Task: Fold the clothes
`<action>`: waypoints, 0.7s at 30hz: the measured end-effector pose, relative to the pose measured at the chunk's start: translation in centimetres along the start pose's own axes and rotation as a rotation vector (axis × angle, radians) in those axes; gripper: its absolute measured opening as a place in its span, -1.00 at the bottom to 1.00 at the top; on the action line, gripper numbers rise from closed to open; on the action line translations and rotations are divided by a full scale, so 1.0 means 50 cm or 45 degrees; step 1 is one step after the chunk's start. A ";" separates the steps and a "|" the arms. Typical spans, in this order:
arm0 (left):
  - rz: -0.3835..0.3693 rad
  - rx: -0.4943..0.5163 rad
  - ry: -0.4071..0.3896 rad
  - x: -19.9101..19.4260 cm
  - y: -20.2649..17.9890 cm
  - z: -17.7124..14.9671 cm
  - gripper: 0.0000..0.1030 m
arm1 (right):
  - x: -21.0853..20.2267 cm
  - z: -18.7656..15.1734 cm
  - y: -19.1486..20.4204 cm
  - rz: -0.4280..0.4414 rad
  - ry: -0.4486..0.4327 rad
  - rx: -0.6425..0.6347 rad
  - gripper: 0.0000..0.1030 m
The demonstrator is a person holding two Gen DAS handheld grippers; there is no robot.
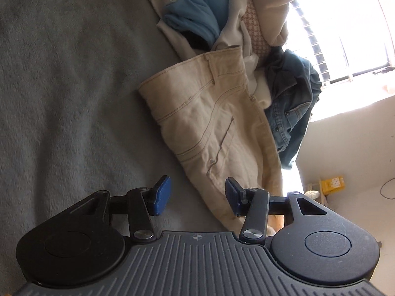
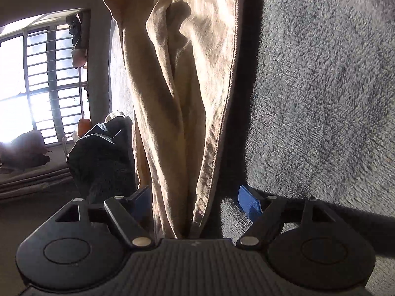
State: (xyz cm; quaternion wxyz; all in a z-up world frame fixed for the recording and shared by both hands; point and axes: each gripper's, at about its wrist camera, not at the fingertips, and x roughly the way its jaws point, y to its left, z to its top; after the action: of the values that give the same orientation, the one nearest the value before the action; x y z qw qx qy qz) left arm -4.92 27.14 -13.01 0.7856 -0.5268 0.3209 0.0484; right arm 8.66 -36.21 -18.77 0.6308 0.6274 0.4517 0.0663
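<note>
Cream trousers lie on the grey blanket, waist end toward the clothes pile. My left gripper is open and empty, its blue pads just short of the trousers' near edge. In the right wrist view the trouser leg runs lengthwise between my right gripper's open jaws, bunched against the gripper body. The blue pads stand apart on either side of the cloth and do not pinch it.
A pile of clothes with blue, beige and checked pieces lies beyond the trousers. A denim garment hangs at the bed edge. A barred window and a dark bundle stand beside the bed.
</note>
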 end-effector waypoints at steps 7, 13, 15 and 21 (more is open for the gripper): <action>-0.073 -0.107 -0.058 0.024 0.048 -0.005 -0.06 | 0.097 -0.059 0.061 -0.001 0.135 -0.176 0.69; -0.135 -0.170 -0.145 0.048 0.063 0.026 -0.06 | 0.164 -0.094 0.095 0.060 0.153 -0.217 0.70; -0.144 -0.162 -0.162 0.061 0.060 0.038 -0.06 | 0.172 -0.103 0.092 0.072 0.137 -0.224 0.68; -0.113 -0.131 -0.194 0.104 0.034 0.064 -0.07 | 0.194 -0.100 0.078 0.031 0.059 -0.193 -0.01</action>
State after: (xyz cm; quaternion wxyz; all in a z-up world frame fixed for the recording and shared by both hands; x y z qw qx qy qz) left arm -0.07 29.26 -16.50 0.7810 -0.5749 0.2337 0.0697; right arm 12.93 -25.45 -19.22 0.6649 0.5816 0.4523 0.1224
